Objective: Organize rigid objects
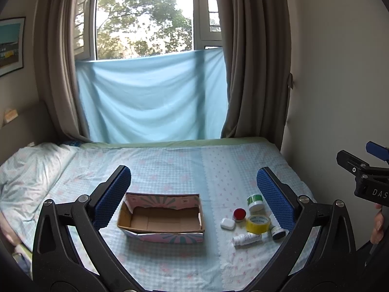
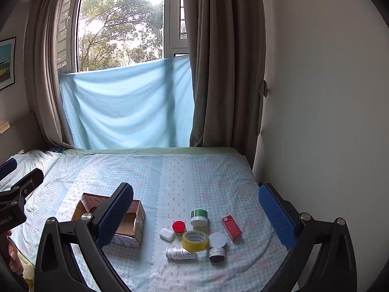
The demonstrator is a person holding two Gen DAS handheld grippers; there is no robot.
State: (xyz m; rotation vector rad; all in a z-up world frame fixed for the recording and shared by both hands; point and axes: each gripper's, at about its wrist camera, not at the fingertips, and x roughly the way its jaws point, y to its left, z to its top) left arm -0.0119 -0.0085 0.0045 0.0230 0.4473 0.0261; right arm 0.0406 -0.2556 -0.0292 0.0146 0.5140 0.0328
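Observation:
An open, empty cardboard box (image 1: 161, 219) sits on the bed; it also shows in the right wrist view (image 2: 131, 223). Right of it lie several small items: a green-lidded jar (image 2: 198, 217), a red-capped jar (image 2: 179, 226), a white earbud case (image 2: 167, 234), a yellow tape roll (image 2: 195, 240), a white lid (image 2: 217, 239), a red carton (image 2: 231, 227), a lying white bottle (image 2: 181, 253) and a dark jar (image 2: 216, 254). My left gripper (image 1: 193, 189) is open and empty, above the box. My right gripper (image 2: 195, 209) is open and empty, above the items.
The bed (image 2: 182, 170) has a checked blue sheet, with a pillow (image 1: 31, 168) at the left. A wall (image 2: 316, 121) runs along the bed's right edge. Curtains (image 2: 218, 60) and a blue cloth (image 1: 150, 97) hang behind the bed's far edge.

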